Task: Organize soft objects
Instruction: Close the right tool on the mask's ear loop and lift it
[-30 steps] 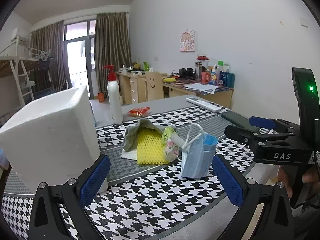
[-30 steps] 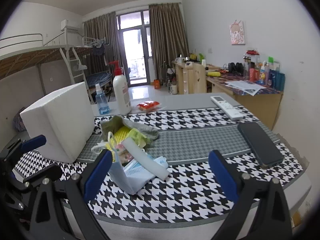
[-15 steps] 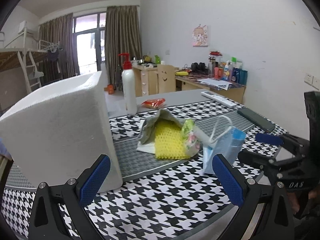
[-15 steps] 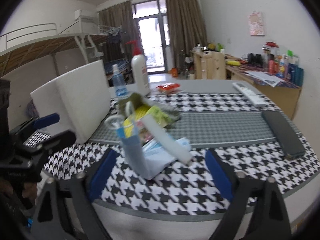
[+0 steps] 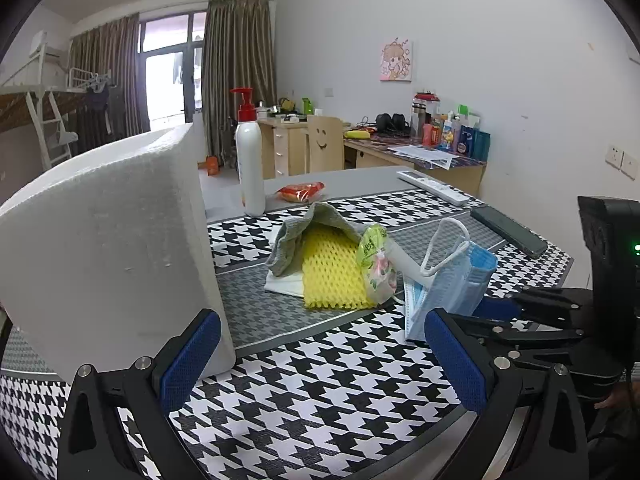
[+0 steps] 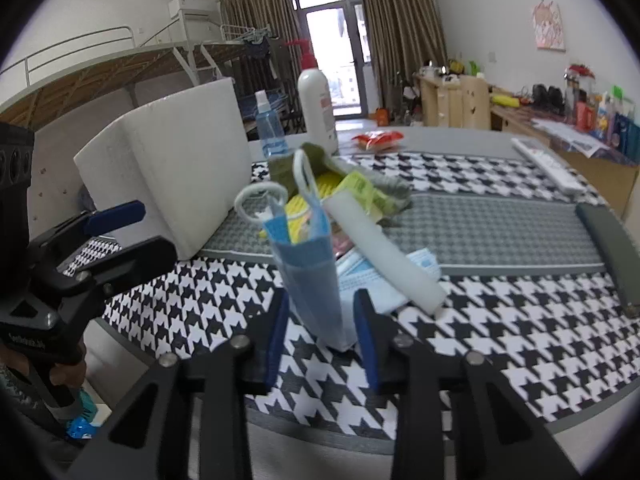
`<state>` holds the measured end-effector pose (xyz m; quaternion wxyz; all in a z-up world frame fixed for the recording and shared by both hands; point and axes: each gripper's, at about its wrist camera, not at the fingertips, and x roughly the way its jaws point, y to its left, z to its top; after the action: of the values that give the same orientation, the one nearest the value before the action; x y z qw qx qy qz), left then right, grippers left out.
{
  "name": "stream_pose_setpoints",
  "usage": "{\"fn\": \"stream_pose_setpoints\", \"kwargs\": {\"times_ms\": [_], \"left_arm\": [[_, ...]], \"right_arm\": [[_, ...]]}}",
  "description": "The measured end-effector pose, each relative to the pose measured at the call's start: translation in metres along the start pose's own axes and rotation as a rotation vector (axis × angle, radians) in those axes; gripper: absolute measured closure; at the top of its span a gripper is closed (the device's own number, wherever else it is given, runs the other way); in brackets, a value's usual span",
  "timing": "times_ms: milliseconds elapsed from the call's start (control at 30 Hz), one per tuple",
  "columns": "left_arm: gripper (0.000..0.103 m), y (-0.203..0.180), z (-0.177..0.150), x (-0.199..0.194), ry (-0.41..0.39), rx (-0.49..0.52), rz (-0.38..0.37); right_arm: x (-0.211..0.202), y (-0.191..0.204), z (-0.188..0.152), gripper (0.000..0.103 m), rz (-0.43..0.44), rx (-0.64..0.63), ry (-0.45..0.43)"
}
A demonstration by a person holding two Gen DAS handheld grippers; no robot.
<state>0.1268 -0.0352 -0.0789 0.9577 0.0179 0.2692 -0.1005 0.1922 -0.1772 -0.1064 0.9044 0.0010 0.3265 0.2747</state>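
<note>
white walls [image 5: 460,20], brown curtains [image 5: 238,60], wooden desk [image 5: 296,148].

The left wrist view looks low across the table from behind the left tongs [image 5: 320,358], foam block [image 5: 108,248] close ahead-left. The right wrist view sits closer, right tongs [image 6: 322,328] bracketing the blue mask [image 6: 314,276]. Both share mask, block and lotion bottle [image 5: 250,168].
</note>
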Motion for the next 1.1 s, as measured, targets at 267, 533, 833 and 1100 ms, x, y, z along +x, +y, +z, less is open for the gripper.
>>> {"fn": "stream_pose_setpoints", "kwargs": {"times_ms": [267, 533, 833, 1100], "left_arm": [[0.001, -0.009, 0.000, 0.004, 0.011, 0.028, -0.014], [0.001, -0.017, 0.003, 0.005, 0.006, 0.038, -0.023], [0.001, -0.028, 0.007, 0.011, 0.006, 0.052, -0.045], [0.001, -0.041, 0.008, 0.018, 0.020, 0.057, -0.076]], "right_arm": [[-0.006, -0.001, 0.000, 0.091, 0.013, -0.007, 0.007], [-0.029, -0.008, 0.007, 0.092, 0.068, 0.034, -0.047], [-0.058, -0.013, 0.014, 0.092, 0.049, 0.037, -0.118], [-0.071, -0.021, 0.020, 0.096, 0.041, 0.048, -0.155]]}}
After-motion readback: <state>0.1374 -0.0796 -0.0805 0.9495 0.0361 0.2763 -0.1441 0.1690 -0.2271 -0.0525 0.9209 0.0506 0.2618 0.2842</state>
